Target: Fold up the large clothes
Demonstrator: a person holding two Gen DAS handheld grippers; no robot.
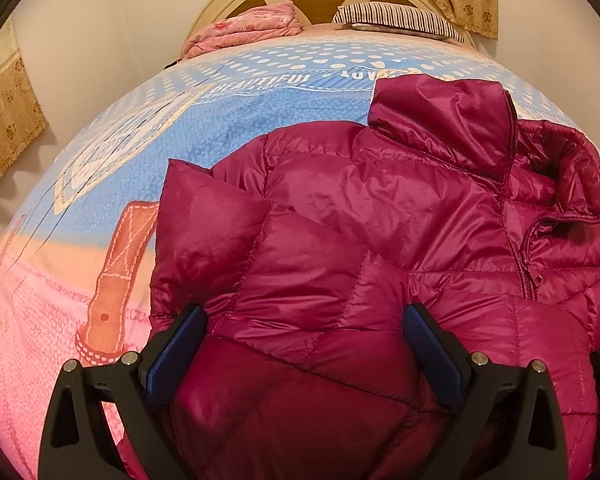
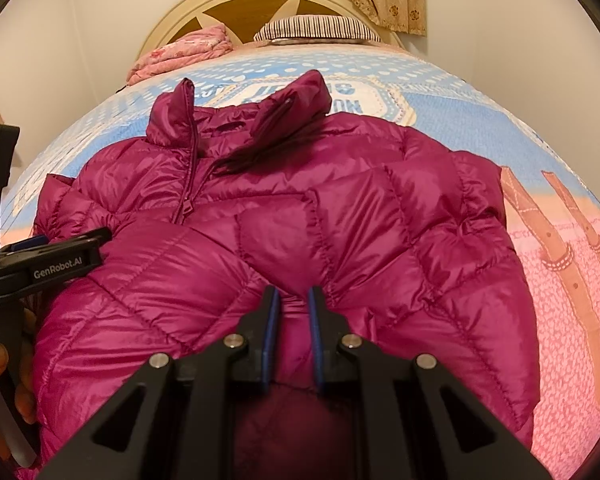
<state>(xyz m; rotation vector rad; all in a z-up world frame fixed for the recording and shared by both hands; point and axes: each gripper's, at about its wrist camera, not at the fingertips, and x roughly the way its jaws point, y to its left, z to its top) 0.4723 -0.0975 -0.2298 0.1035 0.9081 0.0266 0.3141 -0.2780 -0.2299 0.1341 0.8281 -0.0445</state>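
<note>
Pinching a fold of the jacket, the right gripper; left gripper spread wide, seemingly empty.

Glossy quilted nylon jacket, soft matt cotton bedspread

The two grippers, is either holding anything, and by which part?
The right gripper pinches a fold of the magenta puffer jacket near its lower front. The left gripper stands open astride the jacket, holding nothing.
</note>
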